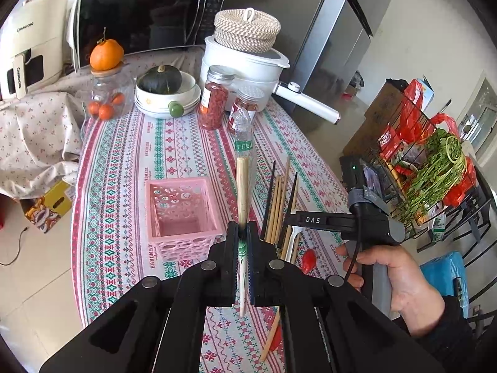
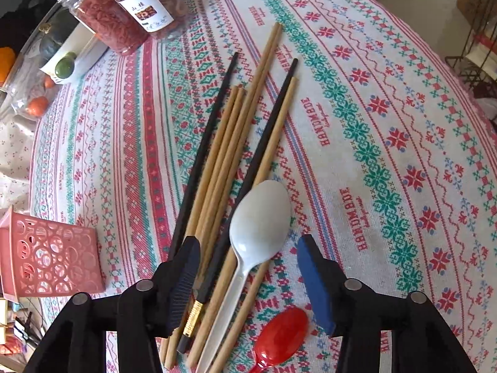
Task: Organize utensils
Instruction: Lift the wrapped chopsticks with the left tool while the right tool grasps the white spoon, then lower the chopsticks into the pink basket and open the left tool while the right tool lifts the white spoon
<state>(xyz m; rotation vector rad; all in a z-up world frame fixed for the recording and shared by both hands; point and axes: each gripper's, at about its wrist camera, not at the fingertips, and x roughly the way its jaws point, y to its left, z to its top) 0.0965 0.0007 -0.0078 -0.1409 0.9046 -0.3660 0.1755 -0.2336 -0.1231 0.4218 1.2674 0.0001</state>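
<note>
— Utensils first, but start with the biggest thing: where does it all sit?
— On a table (image 2: 388, 99) under a patterned cloth. A pink basket (image 1: 183, 214) stands on it, upright, nothing visible inside, just left of the loose pile.
— And the pile itself?
— Wooden chopsticks (image 2: 239, 143) and black chopsticks (image 2: 202, 158) lie side by side, touching. A white spoon (image 2: 257, 227) rests bowl-up across their lower ends, and a red spoon (image 2: 279, 338) lies just beside its handle.
— The left gripper (image 1: 243, 236)?
— Clamped tight on a wrapped pair of chopsticks (image 1: 243, 186), held nearly upright above the cloth, between basket and pile.
— The right gripper (image 2: 245, 276)?
— Held by a hand (image 1: 400, 283), pointing down over the pile, jaws about half spread. The white spoon's handle and several chopsticks lie between its fingers (image 2: 313, 283), but neither pad presses on them.
</note>
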